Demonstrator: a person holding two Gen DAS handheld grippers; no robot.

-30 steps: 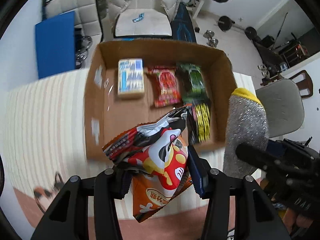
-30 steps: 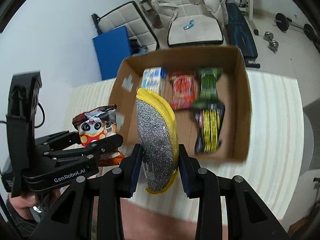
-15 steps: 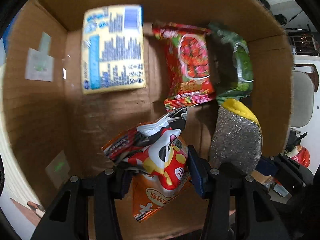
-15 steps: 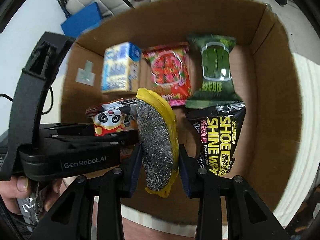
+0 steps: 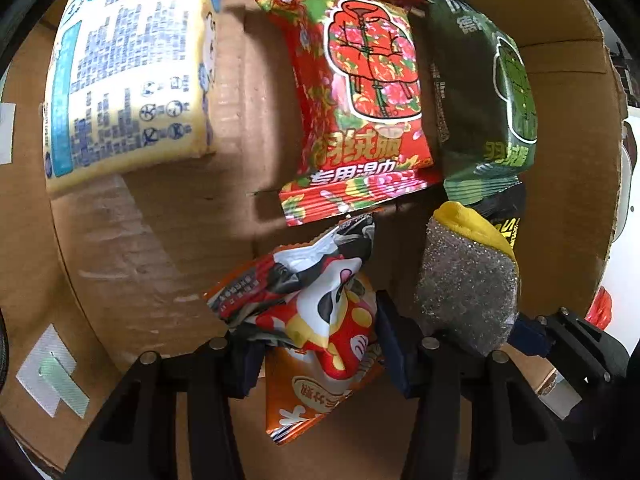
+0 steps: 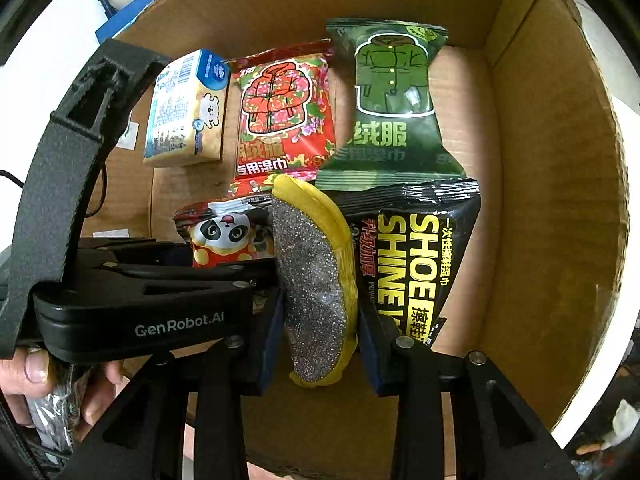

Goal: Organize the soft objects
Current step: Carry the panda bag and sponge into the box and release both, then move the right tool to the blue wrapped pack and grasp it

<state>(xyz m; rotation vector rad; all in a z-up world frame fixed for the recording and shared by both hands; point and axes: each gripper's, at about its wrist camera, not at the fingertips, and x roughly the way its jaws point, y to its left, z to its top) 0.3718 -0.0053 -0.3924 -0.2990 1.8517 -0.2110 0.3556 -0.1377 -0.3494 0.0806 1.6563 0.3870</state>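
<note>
I hold two claws low inside an open cardboard box (image 6: 560, 168). My left claw (image 5: 316, 340) is clamped on a crumpled orange and red panda snack bag (image 5: 316, 320), which hangs between its fingers over the near middle of the box floor. My right claw (image 6: 320, 320) is clamped on a scouring sponge (image 6: 316, 280), silver on one face and yellow on the other, held upright on its edge. The two claws sit side by side, the sponge just to the right of the snack bag.

Along the far wall of the box lie three packs in a row: a yellow and blue tissue pack (image 5: 128, 68) on the left, a red wipes pack (image 5: 360, 96) printed with a flowered jacket in the middle, and a green wipes pack (image 6: 392, 104) printed with a coat on the right. A black shoe shine pack (image 6: 416, 256) with yellow lettering lies nearer, just right of the sponge and overlapping the near end of the green pack.
</note>
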